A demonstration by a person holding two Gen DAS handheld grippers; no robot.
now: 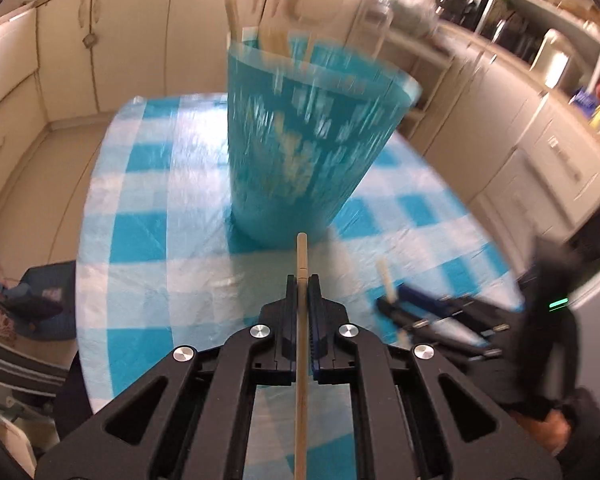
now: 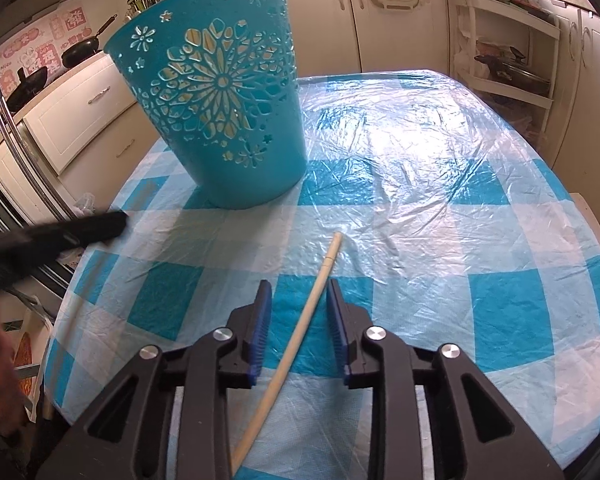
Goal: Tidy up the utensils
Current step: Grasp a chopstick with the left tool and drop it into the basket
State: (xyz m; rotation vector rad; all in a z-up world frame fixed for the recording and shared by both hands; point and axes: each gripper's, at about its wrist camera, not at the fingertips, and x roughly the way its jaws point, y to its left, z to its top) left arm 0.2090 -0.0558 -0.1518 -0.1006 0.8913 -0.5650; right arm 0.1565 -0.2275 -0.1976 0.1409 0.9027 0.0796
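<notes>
A teal cut-out basket point(image 1: 300, 140) stands on the checked table, blurred in the left wrist view, with several wooden sticks point(image 1: 274, 42) poking out of its top. It also shows in the right wrist view point(image 2: 220, 96). My left gripper point(image 1: 302, 280) is shut on a wooden stick point(image 1: 301, 320) that points at the basket's base. My right gripper point(image 2: 296, 292) is open around another wooden stick point(image 2: 300, 332) that lies on the table between its jaws. The right gripper also shows at the lower right of the left wrist view point(image 1: 396, 304), and the left gripper is a dark blur in the right wrist view point(image 2: 60, 236).
The blue-and-white checked tablecloth point(image 2: 420, 200) is covered in clear plastic. Kitchen cabinets point(image 1: 120, 40) ring the table. A shelf rack with a pan point(image 2: 508, 68) stands at the far right. Pans point(image 2: 80, 48) sit on the counter at left.
</notes>
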